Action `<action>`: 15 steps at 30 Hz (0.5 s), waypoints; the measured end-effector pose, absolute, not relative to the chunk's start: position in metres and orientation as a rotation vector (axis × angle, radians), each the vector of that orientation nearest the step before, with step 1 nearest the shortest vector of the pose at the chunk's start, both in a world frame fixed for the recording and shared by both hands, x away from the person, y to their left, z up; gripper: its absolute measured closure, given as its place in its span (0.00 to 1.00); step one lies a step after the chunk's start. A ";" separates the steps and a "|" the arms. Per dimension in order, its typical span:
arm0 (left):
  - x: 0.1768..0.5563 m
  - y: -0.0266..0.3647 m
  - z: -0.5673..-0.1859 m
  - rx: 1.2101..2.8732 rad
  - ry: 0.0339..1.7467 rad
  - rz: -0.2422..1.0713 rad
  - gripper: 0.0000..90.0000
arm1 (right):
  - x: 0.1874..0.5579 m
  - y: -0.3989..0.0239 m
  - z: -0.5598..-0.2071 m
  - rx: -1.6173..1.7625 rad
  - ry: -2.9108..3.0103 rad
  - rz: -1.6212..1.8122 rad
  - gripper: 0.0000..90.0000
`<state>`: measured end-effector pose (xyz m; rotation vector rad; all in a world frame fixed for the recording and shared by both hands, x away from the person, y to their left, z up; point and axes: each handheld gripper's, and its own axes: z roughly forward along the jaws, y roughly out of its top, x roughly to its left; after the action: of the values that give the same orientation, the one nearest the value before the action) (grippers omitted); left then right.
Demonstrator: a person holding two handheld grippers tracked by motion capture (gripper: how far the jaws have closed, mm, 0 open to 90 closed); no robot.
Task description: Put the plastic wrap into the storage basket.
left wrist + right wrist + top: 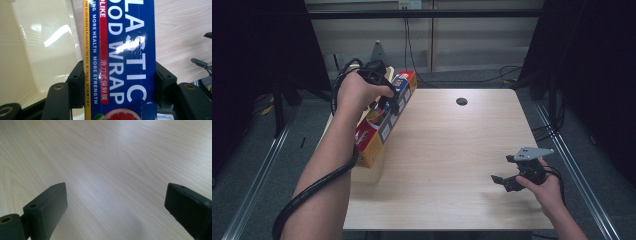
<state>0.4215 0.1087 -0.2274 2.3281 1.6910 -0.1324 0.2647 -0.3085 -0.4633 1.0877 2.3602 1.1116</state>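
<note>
Down at the near right, the right gripper [504, 181] sits low over the table [452, 150], a pale wood-grain top, smooth and matte with fine straight streaks; in the right gripper view its two blocky black jaws stand wide apart with bare wood between them, released, gripping nothing. A flat grey three-cornered plate rides on top of it. Across on the left edge of the table, the left gripper [388, 102] is clenched around the food wrap box [382, 122], a long, slim cardboard carton with square edges and a glossy printed skin: deep blue face, white block lettering, a red strip and a yellow side band. In the left gripper view the black pads press flat on both long sides of the box [125, 62], light glaring off its sheen. Its long axis runs from near-left to far-right, the near end down at the table's left edge, the far end raised and tilted up. Beside it lies a cream plastic tub [42, 50], smooth, shiny, round-cornered. Farther back, a small dark round hole [461, 101] marks the tabletop.
</note>
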 end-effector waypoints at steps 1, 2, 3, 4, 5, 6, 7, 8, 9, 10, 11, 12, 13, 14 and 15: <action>0.422 0.112 -0.225 2.325 1.694 -0.131 0.45 | 0.264 -0.308 -0.463 1.091 2.357 1.107 0.05; 0.422 0.113 -0.223 2.322 1.703 -0.132 0.45 | 0.264 -0.308 -0.463 1.092 2.356 1.104 0.05; 0.422 0.114 -0.223 2.317 1.709 -0.132 0.45 | 0.265 -0.309 -0.463 1.088 2.359 1.107 0.05; 0.422 0.116 -0.221 2.314 1.716 -0.124 0.45 | 0.265 -0.308 -0.463 1.088 2.359 1.106 0.05; 0.422 0.117 -0.220 2.308 1.720 -0.124 0.45 | 0.265 -0.308 -0.464 1.085 2.359 1.105 0.05; 0.422 0.119 -0.219 2.302 1.725 -0.120 0.45 | 0.265 -0.308 -0.464 1.086 2.361 1.105 0.05; 0.423 0.121 -0.218 2.299 1.725 -0.128 0.45 | 0.265 -0.308 -0.464 1.084 2.363 1.104 0.05; 0.423 0.121 -0.218 2.299 1.725 -0.128 0.45 | 0.265 -0.308 -0.464 1.084 2.363 1.104 0.05; 0.423 0.123 -0.217 2.296 1.735 -0.134 0.45 | 0.265 -0.308 -0.464 1.083 2.363 1.104 0.05; 0.423 0.126 -0.217 2.295 1.741 -0.129 0.45 | 0.265 -0.308 -0.464 1.083 2.362 1.104 0.05; 0.423 0.127 -0.216 2.296 1.748 -0.122 0.45 | 0.265 -0.308 -0.464 1.084 2.362 1.105 0.05; 0.423 0.127 -0.216 2.296 1.748 -0.122 0.45 | 0.265 -0.308 -0.464 1.084 2.362 1.105 0.05; 0.423 0.128 -0.216 2.285 1.755 -0.117 0.46 | 0.265 -0.308 -0.464 1.084 2.361 1.104 0.05; 0.423 0.131 -0.214 2.279 1.756 -0.107 0.46 | 0.265 -0.308 -0.464 1.085 2.362 1.103 0.05; 0.423 0.133 -0.212 2.270 1.762 -0.104 0.46 | 0.265 -0.308 -0.464 1.083 2.364 1.102 0.05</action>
<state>0.4231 0.1329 -0.2124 2.2703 1.7622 -0.1038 0.2647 -0.3080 -0.4644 1.0827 2.3636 1.1023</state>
